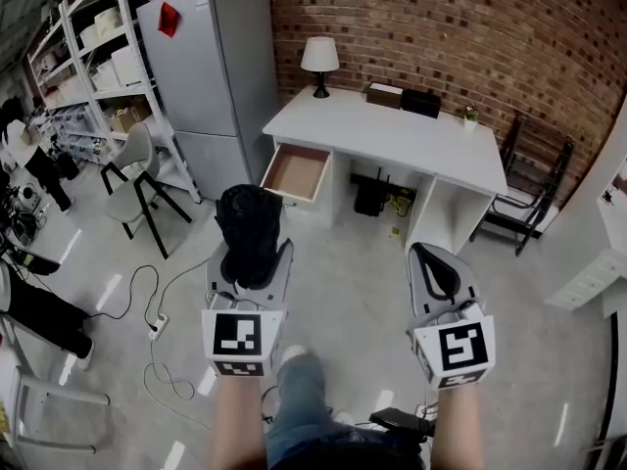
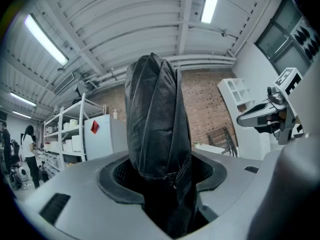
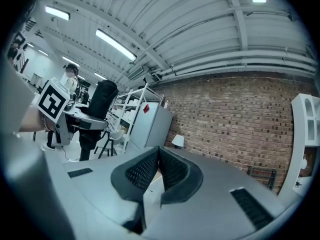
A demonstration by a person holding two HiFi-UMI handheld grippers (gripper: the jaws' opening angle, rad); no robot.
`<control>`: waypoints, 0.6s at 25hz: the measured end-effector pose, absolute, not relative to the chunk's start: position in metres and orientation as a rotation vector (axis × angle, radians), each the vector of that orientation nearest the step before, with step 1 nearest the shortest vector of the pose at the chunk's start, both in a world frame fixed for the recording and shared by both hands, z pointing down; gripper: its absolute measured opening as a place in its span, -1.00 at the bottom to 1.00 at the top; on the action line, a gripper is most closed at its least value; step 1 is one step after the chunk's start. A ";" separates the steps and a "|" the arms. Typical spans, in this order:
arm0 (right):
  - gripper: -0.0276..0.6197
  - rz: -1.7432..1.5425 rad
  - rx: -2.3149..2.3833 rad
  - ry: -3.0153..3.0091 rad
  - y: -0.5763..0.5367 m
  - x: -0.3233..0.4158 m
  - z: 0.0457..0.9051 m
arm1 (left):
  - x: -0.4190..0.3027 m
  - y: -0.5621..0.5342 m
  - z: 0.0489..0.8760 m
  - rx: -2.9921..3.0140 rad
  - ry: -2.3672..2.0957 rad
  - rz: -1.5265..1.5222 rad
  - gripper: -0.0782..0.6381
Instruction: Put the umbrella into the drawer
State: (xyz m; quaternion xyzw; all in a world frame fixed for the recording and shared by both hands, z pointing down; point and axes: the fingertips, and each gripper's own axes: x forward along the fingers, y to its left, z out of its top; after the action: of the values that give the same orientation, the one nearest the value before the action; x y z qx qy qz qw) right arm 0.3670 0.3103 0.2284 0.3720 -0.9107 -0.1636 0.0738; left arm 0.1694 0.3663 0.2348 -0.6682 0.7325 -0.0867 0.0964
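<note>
Brick wall (image 1: 441,27) backed a white desk (image 1: 392,135) whose drawer (image 1: 296,172) stood pulled open. Well short of it, the left gripper (image 1: 250,262) clamped the folded black umbrella (image 1: 248,225) upright; the right gripper (image 1: 434,260) was closed on nothing. Carrying seemed underway; next, the umbrella needed bringing over the drawer and lowering in.

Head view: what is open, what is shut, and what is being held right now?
drawer: pulled open, looks empty.
umbrella: folded up, standing upright between the jaws.
left hand-held gripper: shut on the umbrella.
right hand-held gripper: shut, holding nothing.
fridge: doors shut.
</note>
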 end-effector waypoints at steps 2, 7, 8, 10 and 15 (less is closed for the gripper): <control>-0.91 -0.484 1.118 -2.730 0.300 0.355 0.230 | 0.157 0.355 0.236 -1.988 2.168 -0.266 -0.09; -0.91 -0.438 1.148 -2.711 0.266 0.315 0.238 | 0.113 0.321 0.243 -2.003 2.167 -0.276 -0.09; -0.91 -0.445 1.141 -2.710 0.260 0.305 0.239 | 0.103 0.314 0.244 -2.003 2.168 -0.271 -0.09; -0.91 -0.464 1.130 -2.706 0.245 0.284 0.239 | 0.082 0.298 0.243 -2.006 2.169 -0.258 -0.09; -0.91 -0.447 1.153 -2.681 0.205 0.232 0.236 | 0.026 0.260 0.241 -2.019 2.176 -0.234 -0.09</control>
State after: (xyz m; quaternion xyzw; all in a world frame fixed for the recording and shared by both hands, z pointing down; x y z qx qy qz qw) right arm 0.2317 0.2051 0.2362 0.3886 -0.9041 -0.1507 0.0943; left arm 0.0257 0.2603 0.2411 -0.6758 0.7283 -0.0782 0.0822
